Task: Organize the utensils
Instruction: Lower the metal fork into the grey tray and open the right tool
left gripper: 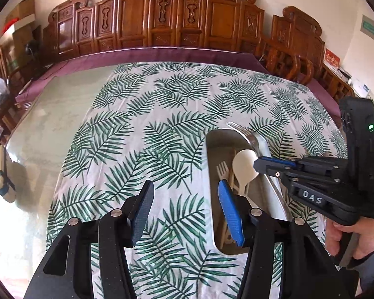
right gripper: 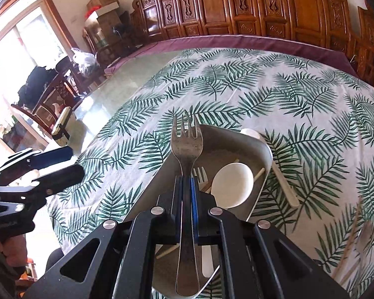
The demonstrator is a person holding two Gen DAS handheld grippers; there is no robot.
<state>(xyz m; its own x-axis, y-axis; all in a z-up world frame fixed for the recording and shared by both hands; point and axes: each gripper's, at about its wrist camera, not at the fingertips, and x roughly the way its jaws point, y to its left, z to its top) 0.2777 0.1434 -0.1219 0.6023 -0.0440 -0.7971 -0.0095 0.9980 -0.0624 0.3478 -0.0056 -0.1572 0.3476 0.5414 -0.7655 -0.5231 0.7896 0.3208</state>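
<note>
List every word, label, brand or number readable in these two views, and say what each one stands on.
"DAS": white raised letters on the black body of the right claw, seen from the left wrist view.
Green wall sign: has text, too blurred to read.
Red card by the carved wooden furniture: characters too small to read.
Faint embossed lettering on the left claw body in the right wrist view: unreadable.

Right gripper jaws clamp metal fork over tray.

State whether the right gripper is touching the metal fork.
Touching: the right wrist view shows the right gripper clamped on the metal fork, handle between its pads.
</note>
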